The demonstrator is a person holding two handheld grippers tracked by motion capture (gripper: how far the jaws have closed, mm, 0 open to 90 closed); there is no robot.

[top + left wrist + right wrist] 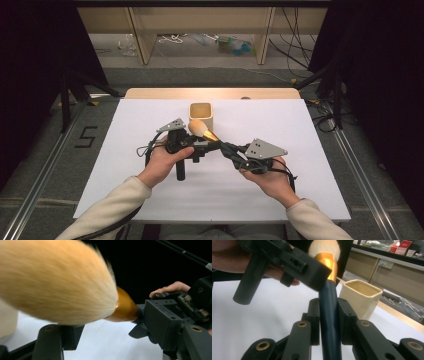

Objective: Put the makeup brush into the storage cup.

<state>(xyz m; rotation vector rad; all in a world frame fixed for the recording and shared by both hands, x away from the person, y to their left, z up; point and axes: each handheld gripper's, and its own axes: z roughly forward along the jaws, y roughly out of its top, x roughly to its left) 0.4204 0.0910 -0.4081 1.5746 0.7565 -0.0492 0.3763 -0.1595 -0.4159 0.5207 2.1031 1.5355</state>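
White table (125,165), one cup (201,116); one brush (201,129), right gripper (226,148) clamping

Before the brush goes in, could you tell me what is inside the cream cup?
The cup looks empty: the right gripper view shows bare cream inner walls below its rim. Its floor is hidden by the near wall. The brush is outside it, clamped in the right gripper.

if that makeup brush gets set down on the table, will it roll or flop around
The makeup brush would probably roll: its dark handle looks round and smooth. The handle seems stiff, clamped straight in the right gripper. Only the bristles look soft and yielding.
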